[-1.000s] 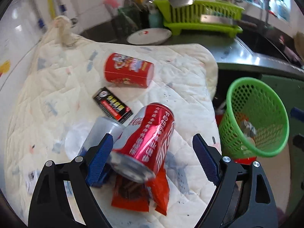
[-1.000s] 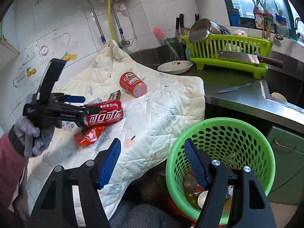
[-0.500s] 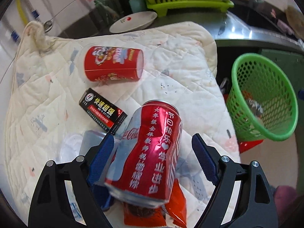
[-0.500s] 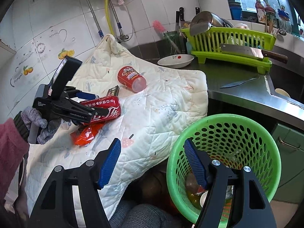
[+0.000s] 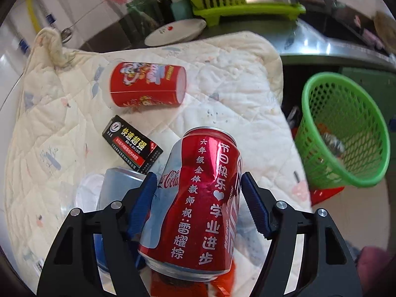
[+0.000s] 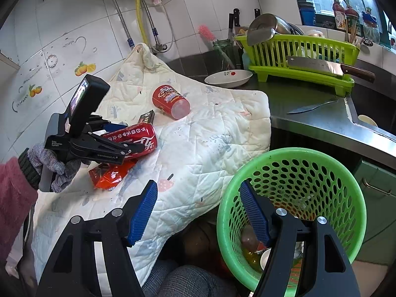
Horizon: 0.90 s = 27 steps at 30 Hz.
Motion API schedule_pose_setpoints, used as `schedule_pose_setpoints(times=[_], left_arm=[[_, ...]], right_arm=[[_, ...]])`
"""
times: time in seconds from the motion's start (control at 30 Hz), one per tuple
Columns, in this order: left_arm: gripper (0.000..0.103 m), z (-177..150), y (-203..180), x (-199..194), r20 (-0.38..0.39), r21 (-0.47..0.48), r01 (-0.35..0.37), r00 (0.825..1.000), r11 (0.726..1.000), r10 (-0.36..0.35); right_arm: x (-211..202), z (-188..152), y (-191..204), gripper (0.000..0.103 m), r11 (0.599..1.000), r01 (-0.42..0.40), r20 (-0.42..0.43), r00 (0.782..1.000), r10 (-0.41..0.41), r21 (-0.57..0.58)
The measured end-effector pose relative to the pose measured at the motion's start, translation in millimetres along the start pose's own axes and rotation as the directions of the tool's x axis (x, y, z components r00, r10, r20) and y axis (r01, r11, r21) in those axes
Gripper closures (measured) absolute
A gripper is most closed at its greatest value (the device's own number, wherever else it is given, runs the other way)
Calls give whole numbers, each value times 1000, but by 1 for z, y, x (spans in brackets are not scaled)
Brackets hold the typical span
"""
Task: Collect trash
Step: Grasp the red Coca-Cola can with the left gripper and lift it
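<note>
My left hand-held gripper (image 5: 198, 198) is closing its jaws around the red cola can (image 5: 198, 203), whose dented sides sit between the blue pads (image 5: 144, 198), lying on the quilted cloth (image 5: 235, 79) over an orange wrapper (image 6: 109, 175). Further along, a red snack cup (image 6: 170, 99) lies on its side. My right hand-held gripper (image 6: 198, 212) hangs released, its jaws empty, beside the green basket (image 6: 292, 153).
</note>
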<state>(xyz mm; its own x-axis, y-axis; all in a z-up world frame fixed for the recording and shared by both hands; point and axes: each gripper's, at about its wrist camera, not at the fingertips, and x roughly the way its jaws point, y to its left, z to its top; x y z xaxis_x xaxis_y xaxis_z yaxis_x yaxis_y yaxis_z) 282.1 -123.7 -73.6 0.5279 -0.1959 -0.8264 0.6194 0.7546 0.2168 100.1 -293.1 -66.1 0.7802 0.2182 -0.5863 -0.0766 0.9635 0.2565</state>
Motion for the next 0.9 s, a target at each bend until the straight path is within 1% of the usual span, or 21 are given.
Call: schedule_pose_setpoints(times=[0.1, 0.27, 0.37, 0.4, 0.53, 0.7, 0.77, 0.9], left_arm=[[34, -3, 5, -17, 53, -67, 31, 998, 997, -27], [34, -14, 15, -48, 129, -159, 65, 991, 985, -44], [34, -24, 27, -71, 177, -218, 75, 984, 973, -36], [34, -28, 30, -78, 188, -234, 72, 982, 970, -28], [34, -48, 46, -106, 221, -299, 44, 975, 953, 24], [34, -79, 66, -130, 237, -372, 21, 969, 928, 73], [34, -88, 71, -134, 234, -393, 6, 968, 919, 94], [34, -107, 82, -141, 238, -428, -3, 964, 904, 116]], right_arm=[[0, 1, 3, 36, 1000, 0, -1, 1000, 0, -8], [6, 3, 12, 36, 1000, -10, -13, 1000, 10, -21], [16, 6, 22, 36, 999, -36, -36, 999, 35, -27], [18, 7, 25, 36, 999, -43, -42, 998, 42, -28], [38, 14, 47, 36, 993, -120, -84, 989, 118, -16], [74, 19, 84, 39, 977, -212, -149, 967, 208, -13], [88, 20, 95, 42, 972, -235, -172, 958, 230, -8], [118, 20, 116, 43, 965, -260, -217, 942, 257, 13]])
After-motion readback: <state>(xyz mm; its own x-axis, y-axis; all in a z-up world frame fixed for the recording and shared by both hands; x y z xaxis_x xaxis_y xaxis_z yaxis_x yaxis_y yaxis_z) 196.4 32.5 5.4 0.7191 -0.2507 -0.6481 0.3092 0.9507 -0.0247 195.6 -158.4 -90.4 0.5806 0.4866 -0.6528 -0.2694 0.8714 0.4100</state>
